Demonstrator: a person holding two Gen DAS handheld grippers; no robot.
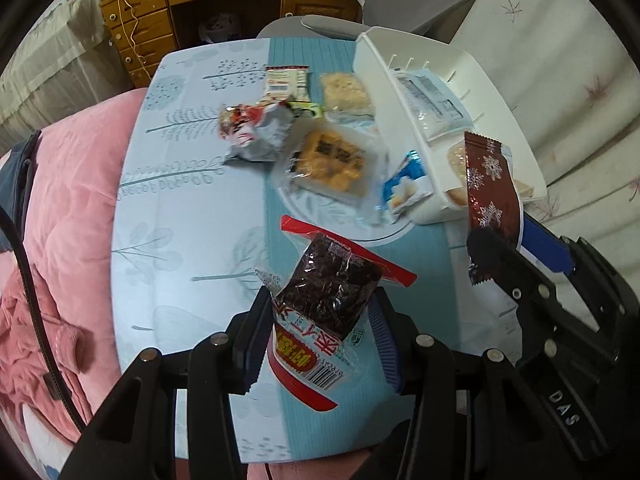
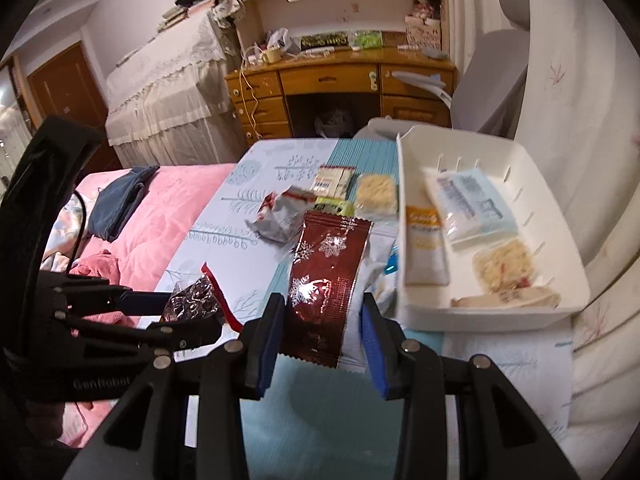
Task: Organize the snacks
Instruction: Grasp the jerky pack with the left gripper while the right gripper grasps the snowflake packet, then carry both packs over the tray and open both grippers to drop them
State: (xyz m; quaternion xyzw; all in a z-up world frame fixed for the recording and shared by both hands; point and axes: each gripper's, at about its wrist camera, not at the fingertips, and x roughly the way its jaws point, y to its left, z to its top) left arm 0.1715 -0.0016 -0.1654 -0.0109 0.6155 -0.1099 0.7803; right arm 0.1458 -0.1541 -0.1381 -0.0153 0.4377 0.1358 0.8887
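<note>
While each hand carries a snack clear of the surface [image 1: 180,208], the left tongs [image 1: 320,332] clamp a dark red-edged packet [image 1: 328,292]; the right tongs [image 2: 324,336] pinch a snowflake wrapper [image 2: 328,272], apparently bound for the white tray [image 2: 560,208] beside them, already part-filled.

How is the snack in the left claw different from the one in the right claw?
The left gripper holds a clear-fronted packet showing dark contents, with red trim. The right gripper holds a foil packet, opaque maroon with silver snowflakes. The clear one looks plump, the foil one flat. Both are pinched and lifted off the table.
</note>
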